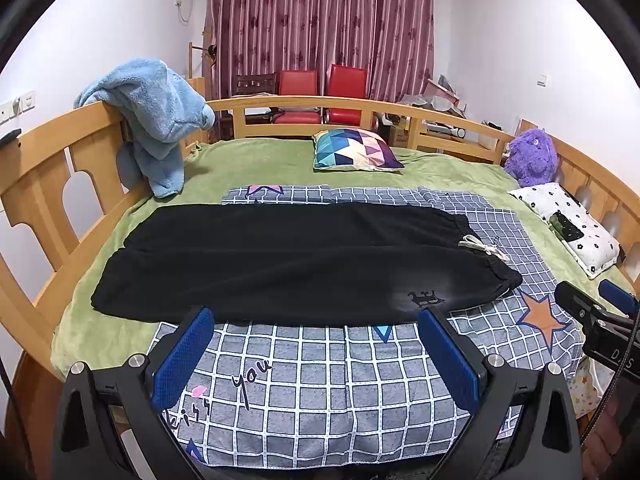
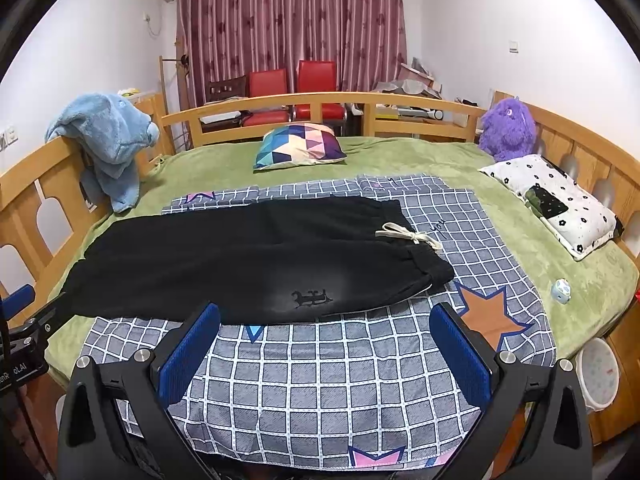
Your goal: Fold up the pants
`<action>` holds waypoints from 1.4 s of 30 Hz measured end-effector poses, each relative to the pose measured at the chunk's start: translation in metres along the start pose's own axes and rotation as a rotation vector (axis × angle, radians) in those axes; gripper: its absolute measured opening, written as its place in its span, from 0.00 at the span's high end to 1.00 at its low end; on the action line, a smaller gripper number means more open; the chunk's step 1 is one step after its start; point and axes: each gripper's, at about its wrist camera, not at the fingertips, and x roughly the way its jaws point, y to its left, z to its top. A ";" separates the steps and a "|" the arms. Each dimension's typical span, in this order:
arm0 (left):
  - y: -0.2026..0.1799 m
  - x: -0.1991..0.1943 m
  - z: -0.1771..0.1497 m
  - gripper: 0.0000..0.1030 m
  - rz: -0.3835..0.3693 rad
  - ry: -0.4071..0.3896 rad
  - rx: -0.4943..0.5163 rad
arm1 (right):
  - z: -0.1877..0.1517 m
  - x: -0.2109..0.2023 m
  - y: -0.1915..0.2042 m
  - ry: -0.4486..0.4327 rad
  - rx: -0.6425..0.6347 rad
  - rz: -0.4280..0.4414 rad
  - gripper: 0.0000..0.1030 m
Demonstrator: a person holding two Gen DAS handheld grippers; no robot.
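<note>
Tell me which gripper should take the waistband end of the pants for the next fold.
Right. The waistband with its white drawstring lies nearer the open right gripper; the left gripper faces the legs' side of the black pants.

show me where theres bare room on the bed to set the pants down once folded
The widest free patch is the checked sheet between the black pants and both open grippers. Another lies right of the waistband, toward the white pillow. The green blanket is bare between the blue towel and colourful cushion. The right edge is crowded.
</note>
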 end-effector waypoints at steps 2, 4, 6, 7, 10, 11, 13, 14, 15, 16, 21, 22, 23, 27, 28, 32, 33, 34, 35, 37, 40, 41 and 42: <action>0.000 -0.001 0.000 0.00 0.002 -0.002 -0.002 | 0.000 -0.001 0.001 -0.001 0.000 0.000 0.00; 0.000 -0.001 0.000 0.00 0.001 0.000 -0.004 | 0.000 -0.001 0.001 -0.001 0.000 0.003 0.00; -0.001 -0.001 -0.001 0.00 0.002 -0.002 -0.003 | 0.001 -0.002 0.002 -0.002 0.000 0.003 0.00; -0.001 -0.001 -0.001 0.00 0.003 -0.002 -0.004 | 0.001 -0.002 0.003 -0.002 0.000 0.003 0.00; 0.000 0.000 -0.002 0.00 0.002 -0.002 -0.009 | 0.001 -0.002 0.002 -0.001 0.000 0.004 0.00; 0.000 0.000 -0.003 0.00 0.002 -0.001 -0.011 | 0.000 -0.002 0.003 0.000 -0.001 0.006 0.00; 0.000 0.000 -0.003 0.00 0.002 -0.001 -0.009 | 0.001 -0.004 0.005 0.000 -0.005 0.011 0.00; 0.000 0.000 -0.003 0.00 0.002 -0.001 -0.009 | 0.001 -0.004 0.005 -0.001 -0.006 0.012 0.00; 0.000 0.000 -0.003 0.00 0.003 0.001 -0.010 | 0.001 -0.005 0.006 -0.003 -0.007 0.013 0.00; 0.001 0.000 -0.003 0.00 0.002 0.001 -0.010 | 0.000 -0.005 0.006 -0.004 -0.007 0.014 0.00; 0.000 0.000 -0.004 0.00 0.001 0.004 -0.011 | 0.000 -0.005 0.006 -0.003 -0.008 0.015 0.00; 0.001 0.001 -0.004 0.00 -0.001 0.005 -0.011 | -0.001 -0.005 0.006 -0.002 -0.007 0.014 0.00; 0.001 0.001 -0.005 0.00 -0.001 0.006 -0.011 | -0.001 -0.005 0.007 -0.001 -0.008 0.013 0.00; 0.000 0.002 -0.006 0.00 -0.002 0.009 -0.011 | -0.003 -0.004 0.004 0.003 -0.008 0.009 0.00; 0.000 0.002 -0.005 0.00 0.000 0.009 -0.012 | -0.003 -0.003 0.004 0.004 -0.007 0.010 0.00; 0.000 0.003 -0.006 0.00 0.000 0.011 -0.015 | -0.005 0.000 0.004 0.011 -0.005 0.008 0.00; 0.000 0.003 -0.006 0.00 0.002 0.012 -0.016 | -0.006 0.001 0.004 0.012 -0.005 0.010 0.00; 0.000 0.003 -0.006 0.00 0.001 0.011 -0.016 | -0.006 0.002 0.004 0.014 -0.006 0.011 0.00; 0.000 0.003 -0.005 0.00 0.001 0.012 -0.015 | -0.007 0.003 0.004 0.015 -0.007 0.010 0.00; 0.001 0.003 -0.006 0.00 0.002 0.011 -0.016 | -0.008 0.005 0.004 0.016 -0.008 0.008 0.00; 0.001 0.005 -0.006 0.00 0.002 0.011 -0.018 | -0.009 0.006 0.004 0.017 -0.006 0.014 0.00; 0.001 0.004 -0.005 0.00 0.001 0.012 -0.018 | -0.009 0.006 0.004 0.017 -0.006 0.017 0.00; 0.001 0.004 -0.006 0.00 0.000 0.012 -0.018 | -0.010 0.006 0.004 0.016 -0.004 0.022 0.00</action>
